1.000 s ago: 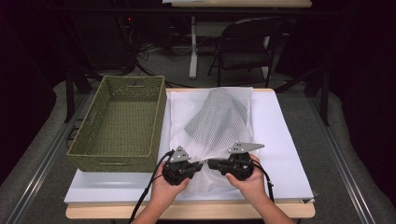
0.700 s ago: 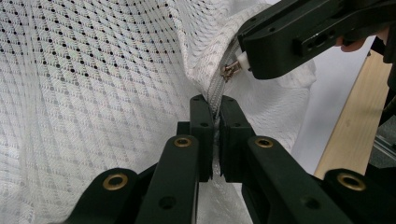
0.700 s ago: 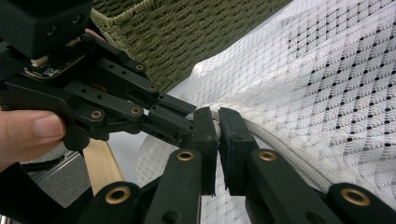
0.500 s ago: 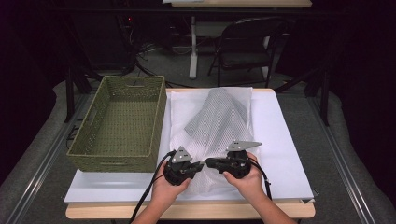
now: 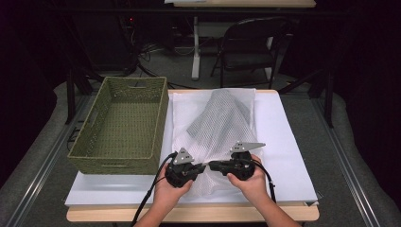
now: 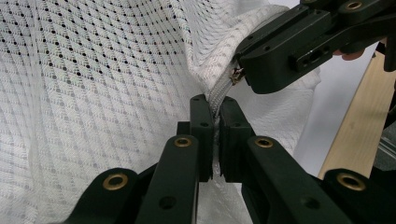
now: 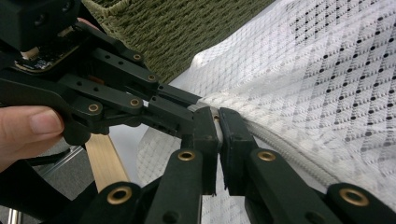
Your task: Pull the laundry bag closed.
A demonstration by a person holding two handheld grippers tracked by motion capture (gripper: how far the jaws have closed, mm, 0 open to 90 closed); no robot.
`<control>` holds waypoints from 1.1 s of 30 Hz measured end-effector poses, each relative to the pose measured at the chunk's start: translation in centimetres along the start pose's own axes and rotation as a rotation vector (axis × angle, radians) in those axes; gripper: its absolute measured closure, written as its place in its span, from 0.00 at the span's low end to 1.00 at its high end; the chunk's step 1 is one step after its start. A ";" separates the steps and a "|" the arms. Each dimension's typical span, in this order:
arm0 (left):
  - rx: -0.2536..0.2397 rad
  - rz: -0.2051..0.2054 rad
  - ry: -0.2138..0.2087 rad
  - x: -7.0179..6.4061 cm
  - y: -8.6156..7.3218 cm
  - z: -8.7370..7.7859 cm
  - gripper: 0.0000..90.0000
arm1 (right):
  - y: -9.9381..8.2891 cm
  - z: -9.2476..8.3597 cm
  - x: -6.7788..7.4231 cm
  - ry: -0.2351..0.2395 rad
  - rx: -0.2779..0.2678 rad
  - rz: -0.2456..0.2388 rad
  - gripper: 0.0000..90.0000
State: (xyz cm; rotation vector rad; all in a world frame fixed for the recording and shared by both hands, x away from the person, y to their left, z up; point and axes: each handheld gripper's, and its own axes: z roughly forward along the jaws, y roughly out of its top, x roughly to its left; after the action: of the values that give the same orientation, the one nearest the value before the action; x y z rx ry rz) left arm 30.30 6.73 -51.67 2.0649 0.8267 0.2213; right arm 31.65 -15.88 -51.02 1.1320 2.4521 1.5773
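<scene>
- A white mesh laundry bag lies on a white sheet on the desk, just beside a green woven basket; its near edge is lifted a little by both grippers
- The left gripper is closed tight on the zipper tape; it seems to be held there so the bag cannot slide
- The right gripper is closed tight too, on the zipper edge by the small metal pull; this looks like a grip for pulling the zipper along
- The two grippers are tip to tip, almost touching; that keeps the zipper stretched flat between them
- The bag's long side runs away from the person, toward the far edge of the desk; the zipper end points at the person
</scene>
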 end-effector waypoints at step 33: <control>0.004 -0.038 0.029 1.7 -0.6 -1.0 0.96 | -3.8 -6.4 -4.4 -0.132 0.033 0.116 0.96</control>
State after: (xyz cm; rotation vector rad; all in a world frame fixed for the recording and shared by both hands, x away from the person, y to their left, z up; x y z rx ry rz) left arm 30.87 8.71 -51.79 2.0523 0.8842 0.2298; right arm 30.38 -24.32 -52.51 1.3596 2.3767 1.4417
